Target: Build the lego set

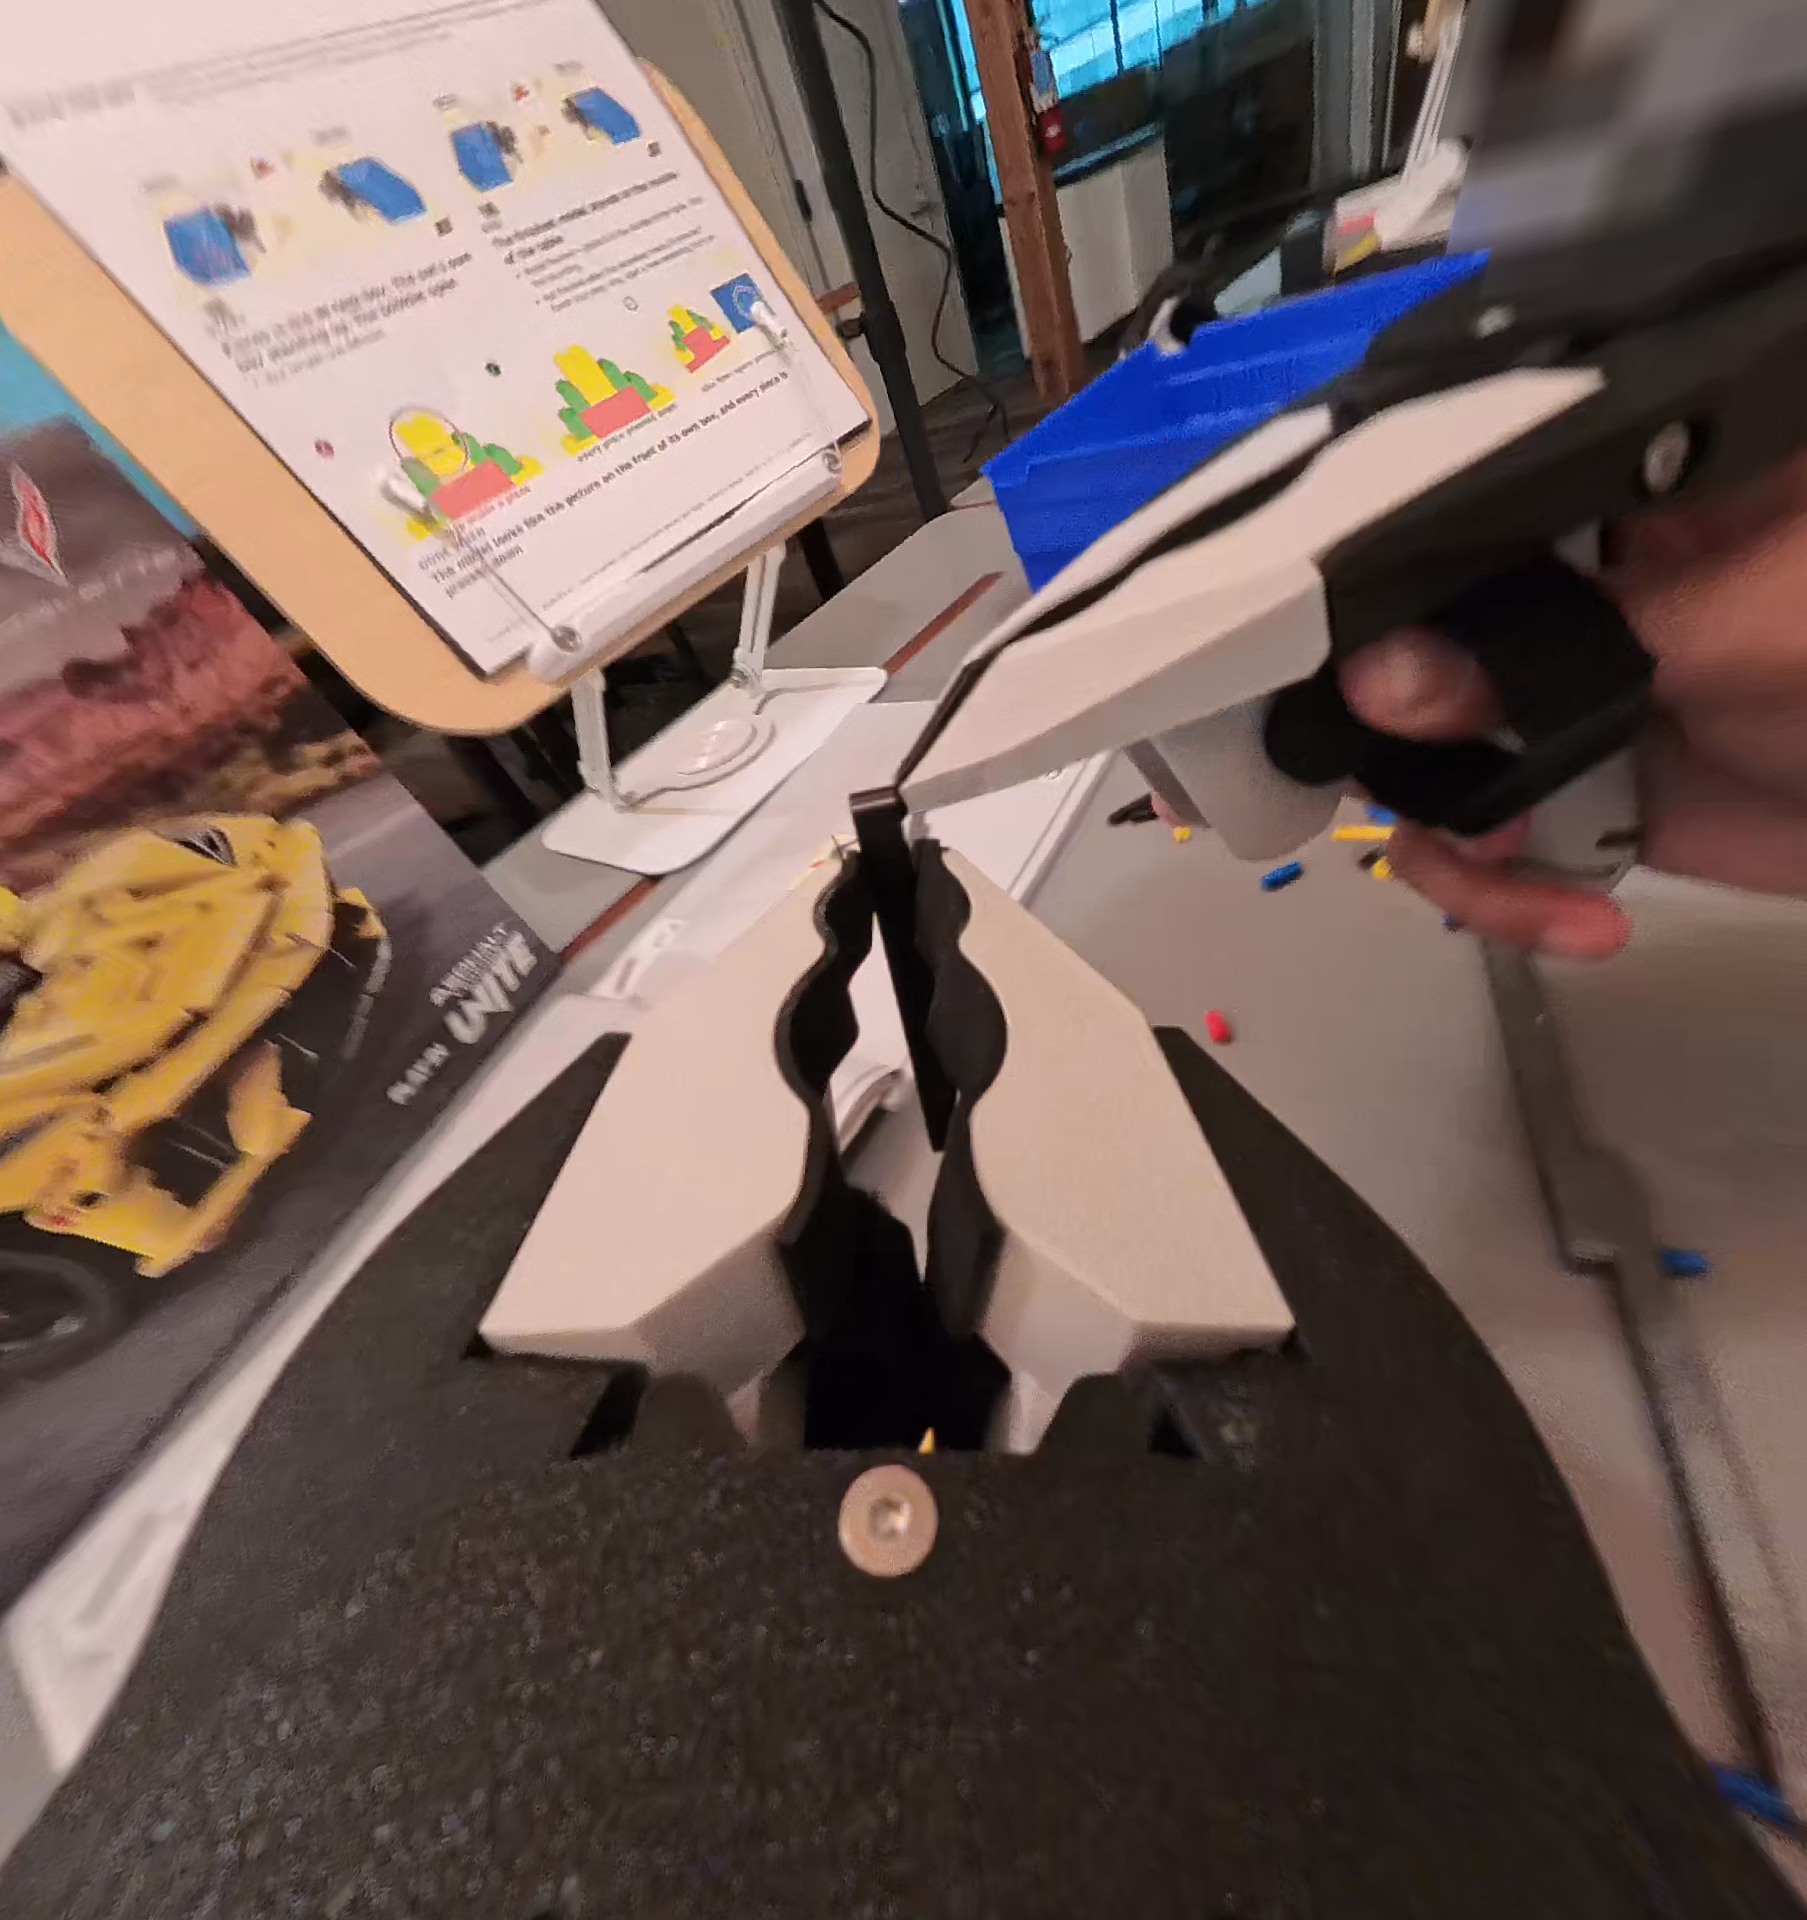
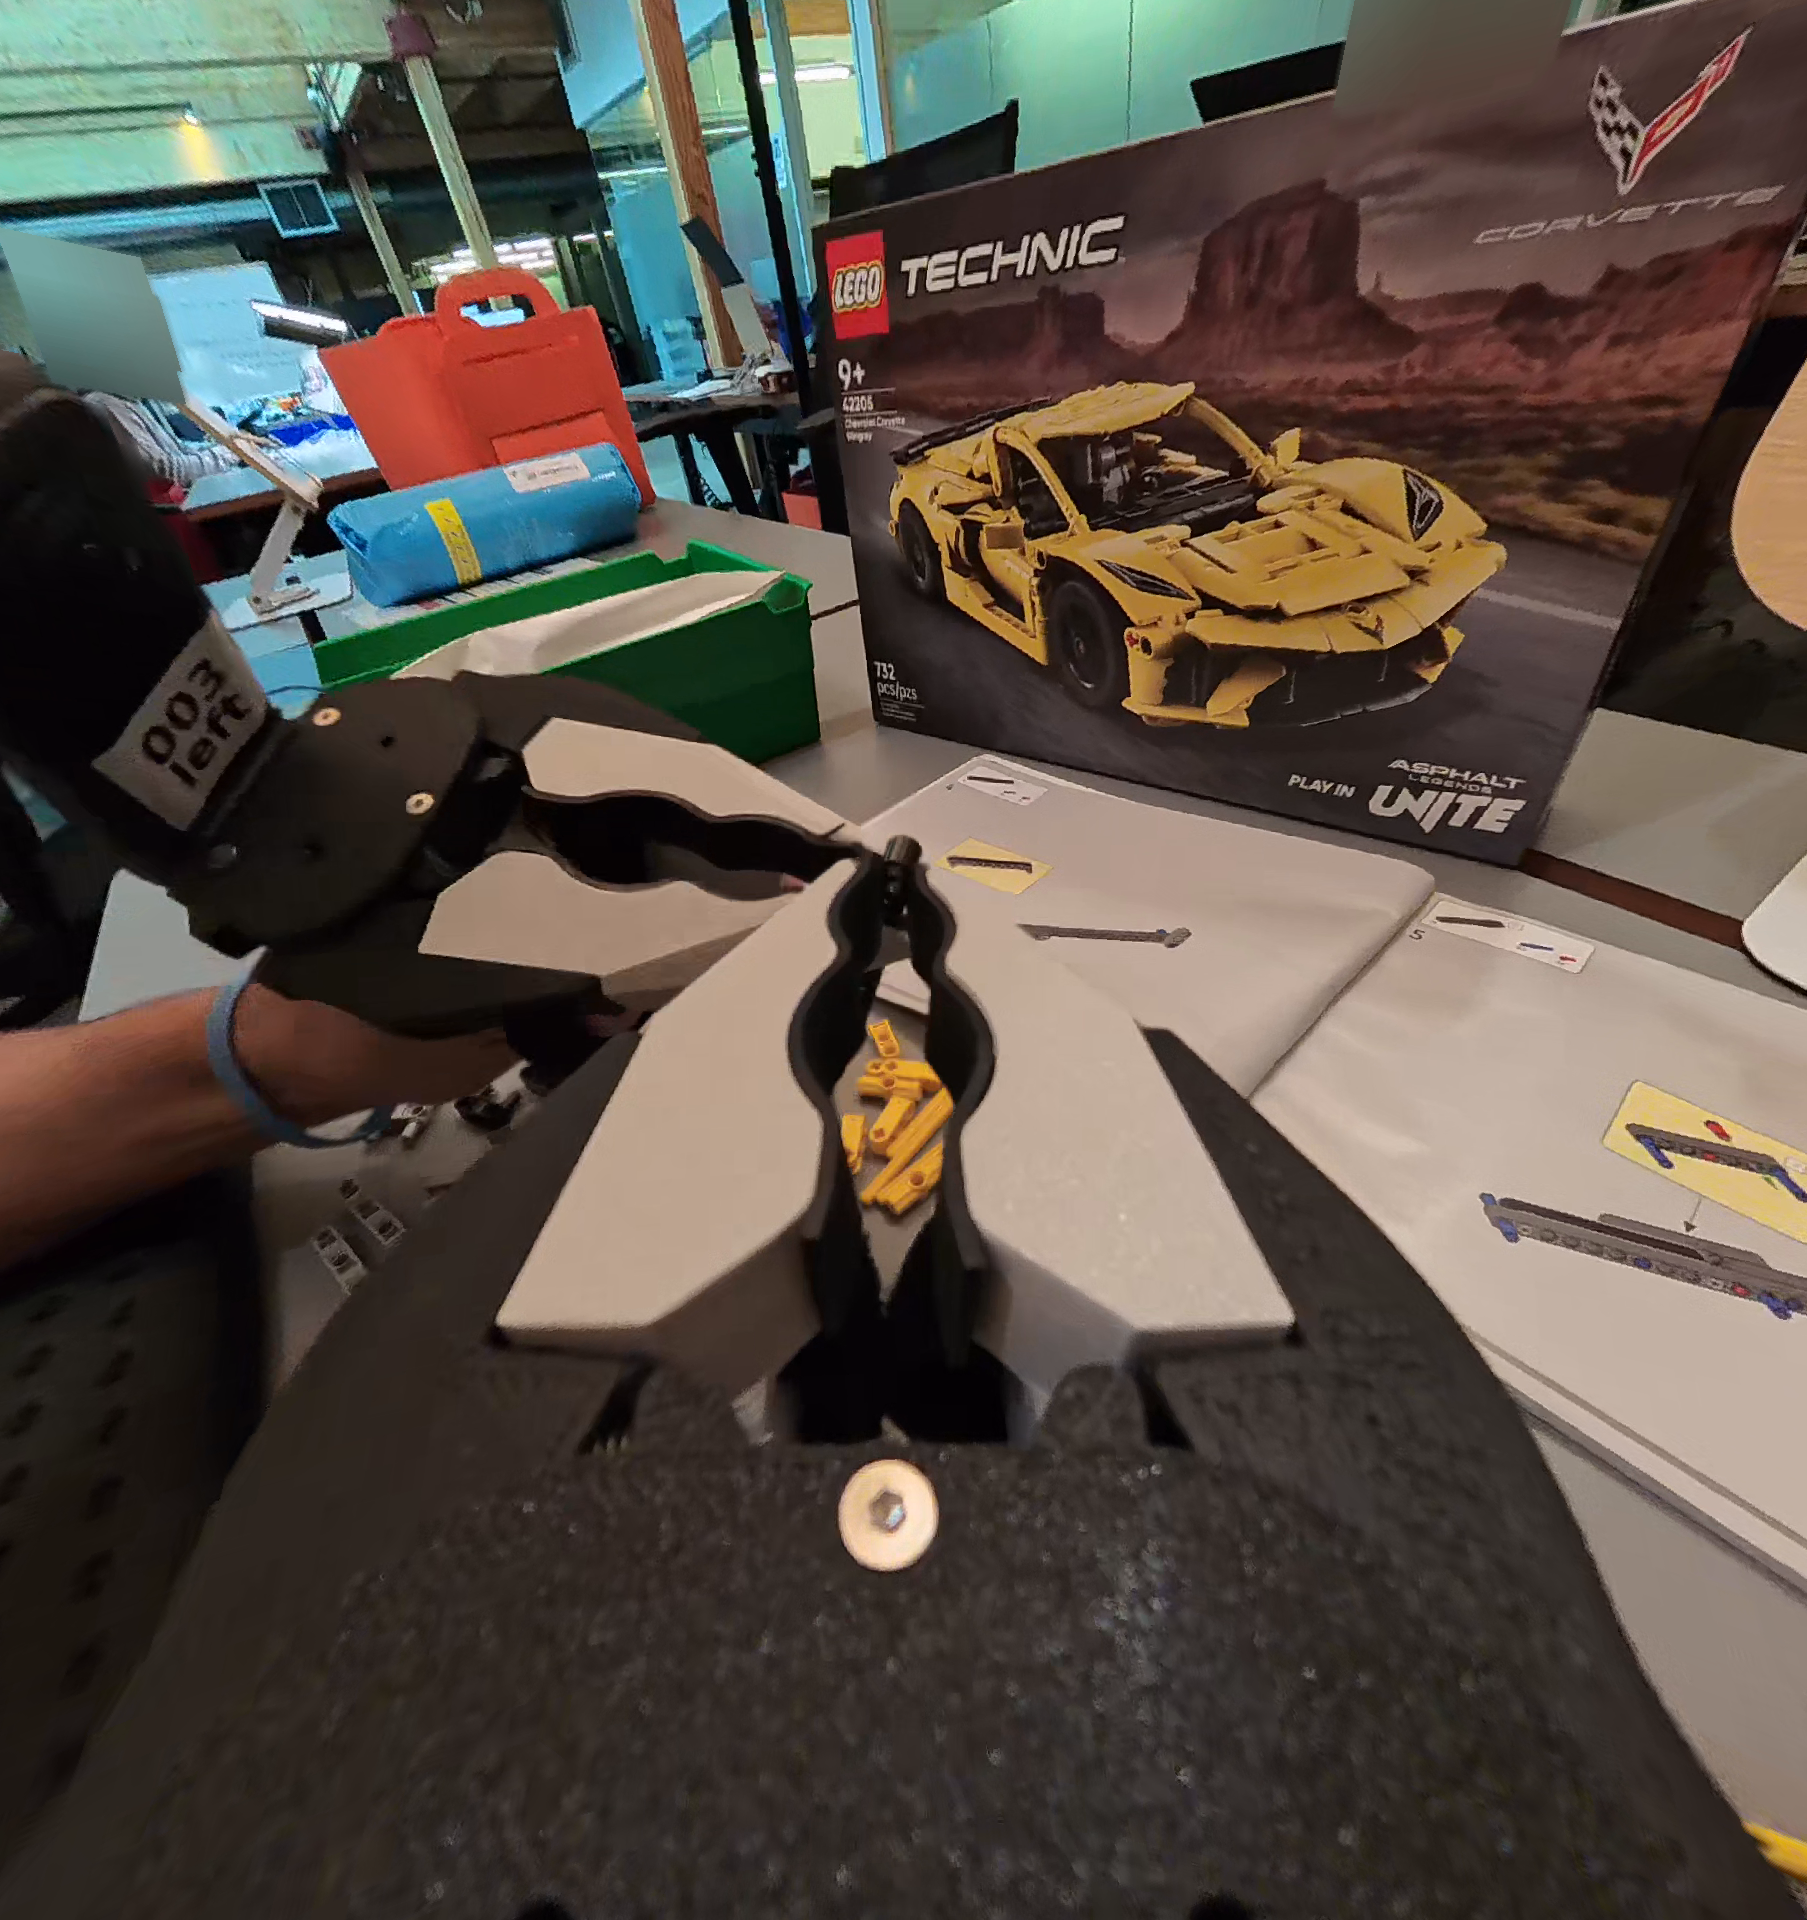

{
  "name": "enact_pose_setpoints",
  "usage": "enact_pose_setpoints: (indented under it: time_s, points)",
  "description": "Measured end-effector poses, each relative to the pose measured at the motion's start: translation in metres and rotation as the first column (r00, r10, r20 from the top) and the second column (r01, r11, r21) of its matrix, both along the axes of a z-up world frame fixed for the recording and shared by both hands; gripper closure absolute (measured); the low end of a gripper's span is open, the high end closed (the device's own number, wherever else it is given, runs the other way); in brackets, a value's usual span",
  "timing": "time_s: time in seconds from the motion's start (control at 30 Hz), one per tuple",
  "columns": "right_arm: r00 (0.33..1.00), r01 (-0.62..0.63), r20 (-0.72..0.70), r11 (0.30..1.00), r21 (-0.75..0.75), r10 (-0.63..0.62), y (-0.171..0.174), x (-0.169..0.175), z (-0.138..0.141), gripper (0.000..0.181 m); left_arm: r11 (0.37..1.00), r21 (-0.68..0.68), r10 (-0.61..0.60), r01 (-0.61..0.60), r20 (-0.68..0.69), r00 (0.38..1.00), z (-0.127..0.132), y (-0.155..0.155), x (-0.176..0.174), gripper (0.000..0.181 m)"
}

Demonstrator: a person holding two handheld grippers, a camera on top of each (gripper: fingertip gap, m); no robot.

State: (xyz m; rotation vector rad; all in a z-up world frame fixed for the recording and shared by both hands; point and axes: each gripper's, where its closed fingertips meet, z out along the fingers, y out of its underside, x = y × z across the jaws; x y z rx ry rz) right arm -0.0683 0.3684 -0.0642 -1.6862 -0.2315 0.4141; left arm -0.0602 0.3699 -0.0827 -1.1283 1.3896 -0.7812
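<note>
My left gripper (image 1: 894, 883) is shut on a long thin black beam (image 1: 911, 997) and holds it upright above the table. My right gripper (image 2: 891, 883) is shut on a small black pin (image 2: 897, 856) at its fingertips. The two grippers meet tip to tip: the right gripper (image 1: 904, 784) comes in from the right and touches the beam's top end. In the right wrist view the left gripper (image 2: 837, 847) reaches in from the left, held by a hand. The beam is mostly hidden in that view.
The set's box with a yellow car (image 2: 1294, 468) stands at the back. An open instruction booklet (image 2: 1501, 1091) lies on the table. A pile of yellow pieces (image 2: 899, 1132) sits below the grippers. A green bin (image 2: 722, 665), a blue bin (image 1: 1190, 416) and a sheet on a stand (image 1: 463, 312) are around. Both grippers' tips are close together, under 4 cm apart.
</note>
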Motion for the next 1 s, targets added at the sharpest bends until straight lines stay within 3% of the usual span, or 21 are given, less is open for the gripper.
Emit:
enact_pose_setpoints:
  time_s: [0.2, 0.33, 0.8, 0.93, 1.0]
  points:
    - [0.993, 0.061, 0.102, 0.996, 0.063, -0.067, 0.003, 0.002, 0.005, 0.177, 0.951, -0.307, -0.009, 0.036, 0.088, 0.996, 0.006, 0.000, 0.004, 0.175]
    - [0.973, 0.109, 0.190, 0.988, 0.111, -0.129, 0.002, 0.002, 0.006, 0.177, 0.918, -0.389, -0.036, 0.077, 0.111, 0.993, 0.007, -0.004, 0.004, 0.175]
    - [0.927, 0.180, 0.296, 0.966, 0.188, -0.231, 0.005, 0.002, 0.009, 0.177, 0.826, -0.547, -0.044, 0.134, 0.175, 0.984, 0.011, -0.005, 0.005, 0.175]
    - [0.911, 0.188, 0.330, 0.961, 0.203, -0.248, 0.005, 0.002, 0.010, 0.177, 0.827, -0.547, -0.034, 0.128, 0.180, 0.983, 0.012, -0.004, 0.005, 0.175]
    - [0.934, 0.175, 0.282, 0.970, 0.172, -0.219, 0.006, 0.002, 0.008, 0.177, 0.871, -0.484, -0.011, 0.087, 0.159, 0.987, 0.010, -0.002, 0.005, 0.175]
